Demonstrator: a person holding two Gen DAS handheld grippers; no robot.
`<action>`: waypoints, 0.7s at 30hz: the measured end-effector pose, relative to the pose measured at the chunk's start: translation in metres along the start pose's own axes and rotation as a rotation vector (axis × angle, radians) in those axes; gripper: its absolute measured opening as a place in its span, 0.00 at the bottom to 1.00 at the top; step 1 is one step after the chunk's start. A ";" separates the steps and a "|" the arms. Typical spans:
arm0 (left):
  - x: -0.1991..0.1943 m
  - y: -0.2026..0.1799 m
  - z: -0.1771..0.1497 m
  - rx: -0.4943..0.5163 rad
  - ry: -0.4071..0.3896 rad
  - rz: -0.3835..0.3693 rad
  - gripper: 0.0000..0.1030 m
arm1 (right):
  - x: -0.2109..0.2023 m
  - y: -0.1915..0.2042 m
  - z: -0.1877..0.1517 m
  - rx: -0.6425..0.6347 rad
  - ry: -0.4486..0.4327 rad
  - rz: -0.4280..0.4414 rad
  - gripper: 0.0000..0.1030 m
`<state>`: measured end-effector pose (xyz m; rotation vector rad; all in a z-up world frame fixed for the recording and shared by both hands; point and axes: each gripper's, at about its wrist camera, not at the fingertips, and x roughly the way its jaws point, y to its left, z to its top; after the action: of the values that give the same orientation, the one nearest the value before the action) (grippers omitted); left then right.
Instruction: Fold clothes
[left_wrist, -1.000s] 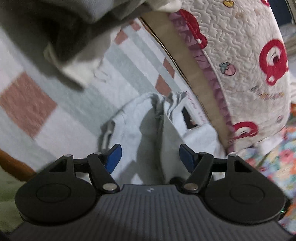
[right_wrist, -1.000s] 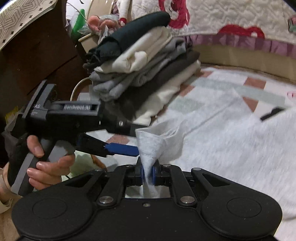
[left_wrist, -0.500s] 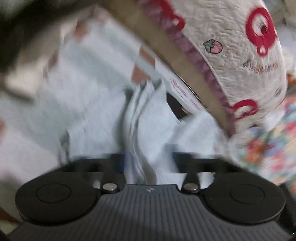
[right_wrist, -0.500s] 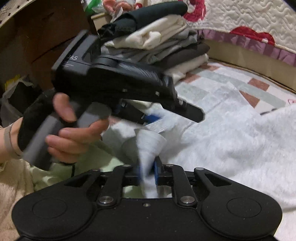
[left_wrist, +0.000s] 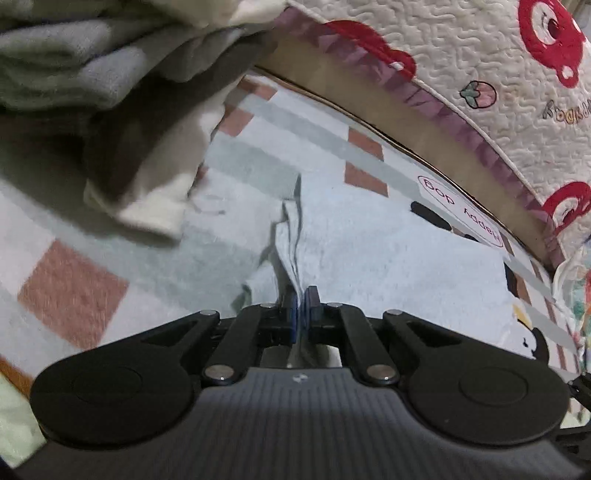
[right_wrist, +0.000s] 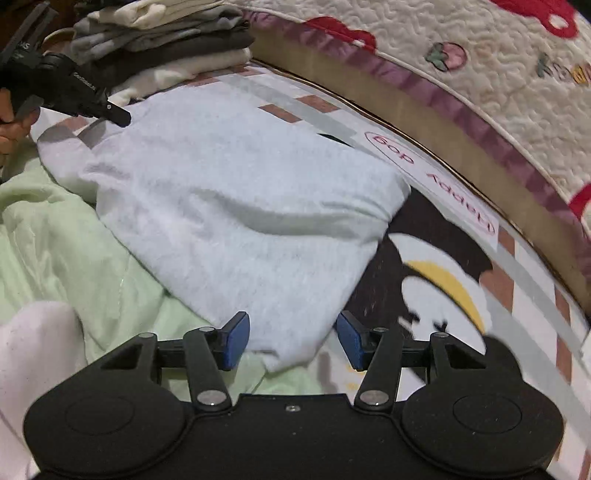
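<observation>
We see the stack (left_wrist: 110, 74) of folded clothes at the upper left of the left wrist view, lying on the checked blanket (left_wrist: 74, 291). Just right of it, our left gripper (left_wrist: 303, 308) is closed tight on a raised pleat of the grey shirt (left_wrist: 388, 266), the blue pads pressed together with the cloth pinched between them. Further right the quilt (left_wrist: 480, 74) with red prints rises along the edge.

In the right wrist view the left gripper (right_wrist: 110, 112) sits at the shirt's far left corner, just beside the stack (right_wrist: 166, 48). The shirt (right_wrist: 240, 192) lies spread flat across the middle, partly on the green sheet (right_wrist: 55, 240) and partly on the blanket (right_wrist: 443, 258). Our right gripper (right_wrist: 291, 341) stands wide open with nothing in it, its pads to either side of the shirt's near corner. The quilt (right_wrist: 461, 55) fills the upper right.
</observation>
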<state>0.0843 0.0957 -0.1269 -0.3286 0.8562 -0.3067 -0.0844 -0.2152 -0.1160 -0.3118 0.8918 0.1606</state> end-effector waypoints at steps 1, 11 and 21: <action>-0.002 -0.004 0.001 0.026 -0.010 0.005 0.03 | 0.001 -0.001 -0.001 0.015 0.003 0.007 0.57; 0.003 -0.017 -0.004 0.142 0.016 0.061 0.03 | 0.025 -0.056 -0.023 0.643 0.018 0.275 0.52; 0.011 -0.017 -0.009 0.144 0.034 0.090 0.03 | -0.003 -0.078 -0.041 0.723 -0.002 0.313 0.05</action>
<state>0.0819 0.0746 -0.1330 -0.1508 0.8743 -0.2894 -0.0961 -0.3023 -0.1222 0.5027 0.9341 0.1166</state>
